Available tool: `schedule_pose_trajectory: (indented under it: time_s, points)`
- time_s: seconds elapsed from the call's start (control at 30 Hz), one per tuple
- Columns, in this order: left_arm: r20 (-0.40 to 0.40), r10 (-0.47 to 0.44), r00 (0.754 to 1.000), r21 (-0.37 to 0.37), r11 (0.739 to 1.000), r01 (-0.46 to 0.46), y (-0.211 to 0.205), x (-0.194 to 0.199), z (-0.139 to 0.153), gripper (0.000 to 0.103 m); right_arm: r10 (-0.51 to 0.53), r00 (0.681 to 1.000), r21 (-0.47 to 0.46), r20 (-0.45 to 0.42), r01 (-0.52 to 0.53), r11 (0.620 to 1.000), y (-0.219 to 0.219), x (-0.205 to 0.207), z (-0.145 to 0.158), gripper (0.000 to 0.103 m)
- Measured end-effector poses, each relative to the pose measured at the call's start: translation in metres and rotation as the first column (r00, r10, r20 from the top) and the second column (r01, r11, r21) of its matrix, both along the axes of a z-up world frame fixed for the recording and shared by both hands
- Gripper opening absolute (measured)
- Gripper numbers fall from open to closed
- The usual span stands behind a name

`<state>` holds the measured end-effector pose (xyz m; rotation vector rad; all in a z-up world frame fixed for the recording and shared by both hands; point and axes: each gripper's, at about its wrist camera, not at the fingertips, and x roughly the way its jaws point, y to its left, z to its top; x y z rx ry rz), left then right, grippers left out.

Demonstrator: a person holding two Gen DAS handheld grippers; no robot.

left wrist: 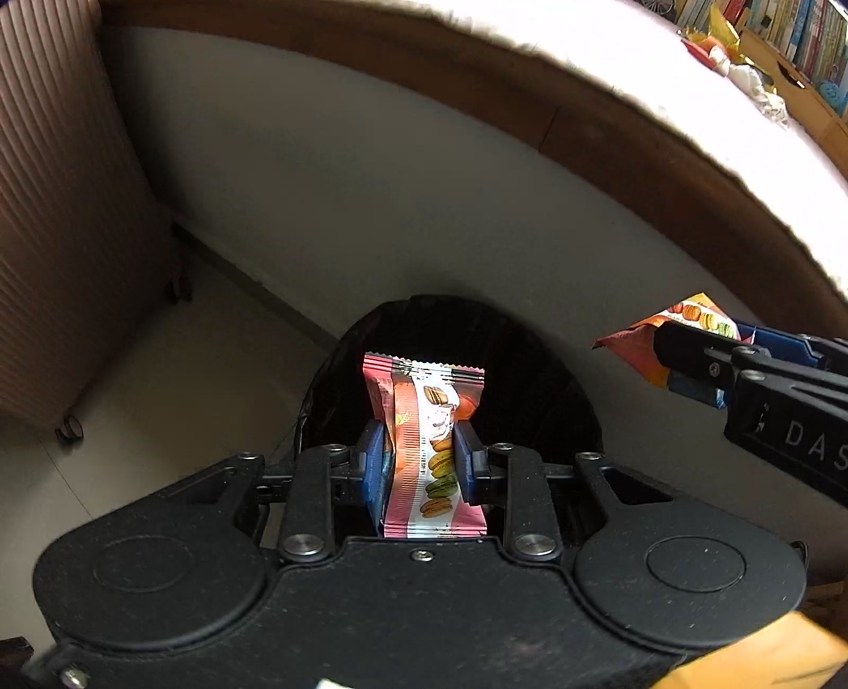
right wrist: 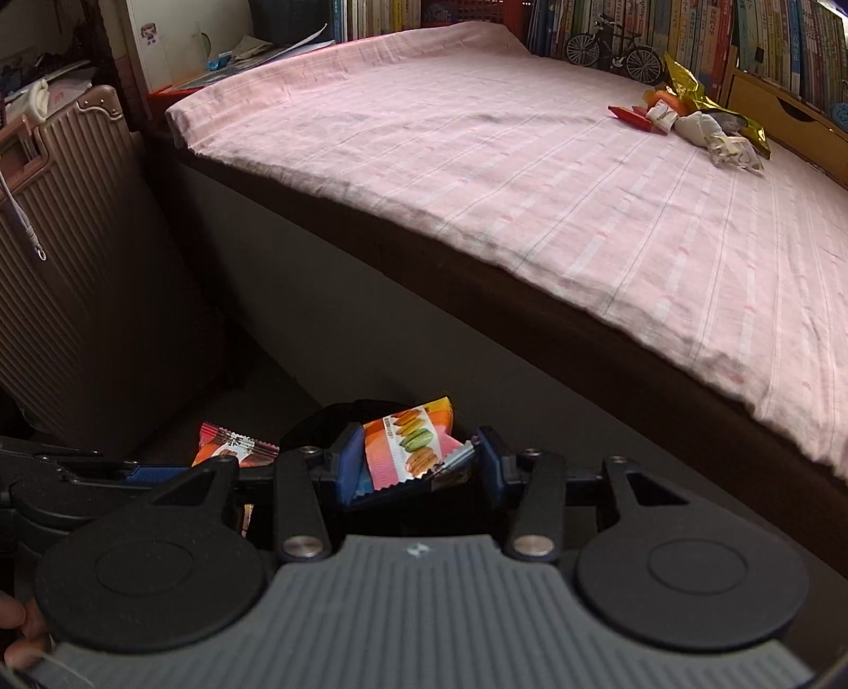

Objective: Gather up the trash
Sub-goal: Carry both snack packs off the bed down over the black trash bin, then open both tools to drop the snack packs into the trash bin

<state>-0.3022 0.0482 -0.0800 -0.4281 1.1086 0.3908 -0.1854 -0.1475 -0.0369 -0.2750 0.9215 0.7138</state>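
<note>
My left gripper (left wrist: 418, 450) is shut on a pink macaron snack wrapper (left wrist: 424, 403), held upright between its blue pads. Right beneath it gapes a black bin lined with a black bag (left wrist: 530, 381). My right gripper (right wrist: 418, 442) is shut on an orange macaron wrapper (right wrist: 408, 445), which lies tilted between its pads. In the left wrist view the right gripper (left wrist: 668, 360) hangs to the right of the bin with the orange wrapper (left wrist: 683, 318) sticking out. The left gripper (right wrist: 180, 469) and its pink wrapper (right wrist: 233, 445) show at the lower left of the right wrist view.
A bed with a pink striped sheet (right wrist: 503, 175) on a dark wooden frame (left wrist: 609, 153) rises behind the bin. More wrappers and crumpled paper (right wrist: 699, 122) lie at its far right, by a bookshelf (right wrist: 715, 37). A ribbed brown suitcase (left wrist: 63, 212) stands on the left.
</note>
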Motion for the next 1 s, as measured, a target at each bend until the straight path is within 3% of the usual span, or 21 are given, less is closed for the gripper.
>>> schedule_pose_trajectory:
  time_s: [0.33,0.63,0.87,1.0]
  points:
    - [-0.095,0.022,0.995,-0.072,0.997,-0.029,-0.010,0.000,-0.057,0.027,0.025,0.998,-0.038,-0.062,-0.027,0.999,0.003,0.000,-0.044,0.053]
    - [-0.142,0.025,0.990,-0.103,0.994,-0.040,-0.012,0.004,-0.078,0.029,0.034,0.995,-0.057,-0.093,-0.039,0.998,0.006,-0.001,-0.056,0.053]
    - [-0.134,0.022,0.991,-0.121,0.992,-0.039,-0.010,0.004,-0.079,0.038,0.038,0.994,-0.058,-0.101,-0.044,0.997,0.011,0.004,-0.055,0.054]
    - [-0.126,0.019,0.992,-0.118,0.992,-0.034,-0.012,0.004,-0.076,0.050,0.037,0.994,-0.052,-0.102,-0.043,0.998,0.010,0.004,-0.052,0.066]
